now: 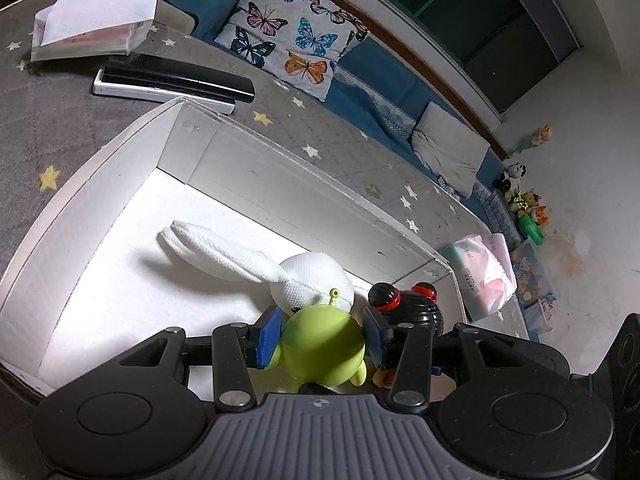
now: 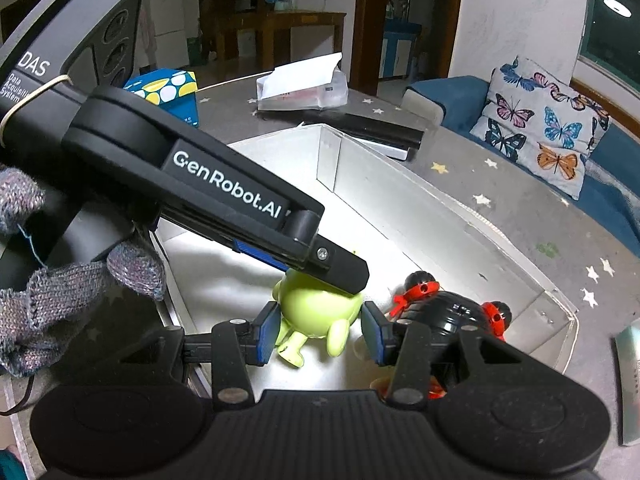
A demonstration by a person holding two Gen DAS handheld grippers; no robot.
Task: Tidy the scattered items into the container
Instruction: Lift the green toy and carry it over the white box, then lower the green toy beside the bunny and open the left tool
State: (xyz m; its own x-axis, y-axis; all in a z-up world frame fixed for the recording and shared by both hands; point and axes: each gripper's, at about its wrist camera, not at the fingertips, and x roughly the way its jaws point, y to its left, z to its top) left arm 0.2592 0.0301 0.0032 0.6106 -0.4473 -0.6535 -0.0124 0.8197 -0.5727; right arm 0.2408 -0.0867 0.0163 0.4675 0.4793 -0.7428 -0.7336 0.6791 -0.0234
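A green alien toy (image 1: 320, 344) (image 2: 316, 312) hangs low inside the white box (image 1: 280, 184) (image 2: 420, 216). My left gripper (image 1: 324, 340) (image 2: 340, 284) is shut on it, with a blue pad against each side of the body. My right gripper (image 2: 320, 334) closes on the same toy lower down, near its feet, and its pads meet the toy's flanks. A white plush rabbit (image 1: 312, 276) lies on the box floor just beyond. A black toy with red bows (image 1: 412, 308) (image 2: 452, 316) stands in the box's near right corner, beside my right fingers.
Two remote controls (image 1: 176, 80) lie behind the box on the grey star-patterned cloth. A clear packet with paper (image 1: 92, 28), a tissue pack (image 1: 480, 272) and a blue dotted box (image 2: 168, 92) surround it. A gloved hand (image 2: 40, 280) holds the left gripper. A butterfly cushion (image 1: 292, 32) rests on the sofa.
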